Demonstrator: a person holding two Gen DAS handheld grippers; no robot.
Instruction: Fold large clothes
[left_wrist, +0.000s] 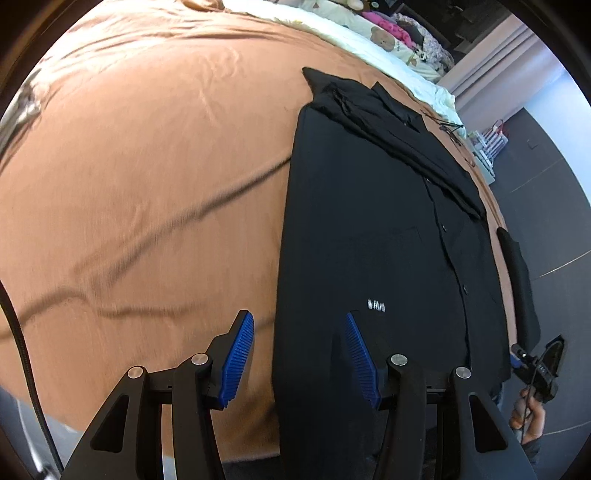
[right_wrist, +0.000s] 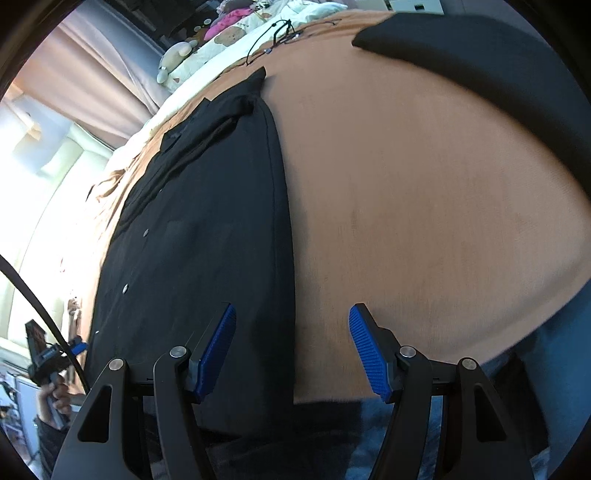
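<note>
**Soft black shirt, hem corners next**

My left gripper (left_wrist: 299, 354) gapes empty over the black button shirt (left_wrist: 369, 240), lying lengthwise toward twelve o'clock on the orange bedsheet (left_wrist: 147, 184). Right gripper (right_wrist: 291, 350) likewise open, empty. Limp, light fabric, I judge; pinch both near hem corners.

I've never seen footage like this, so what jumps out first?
A black button-up shirt lies lengthwise, already folded narrow, on an orange-brown bedsheet. In the foreground each view shows a tool with blue ribbed pads, jaws apart and empty: the left tool and the right tool, each over a long shirt edge.
</note>
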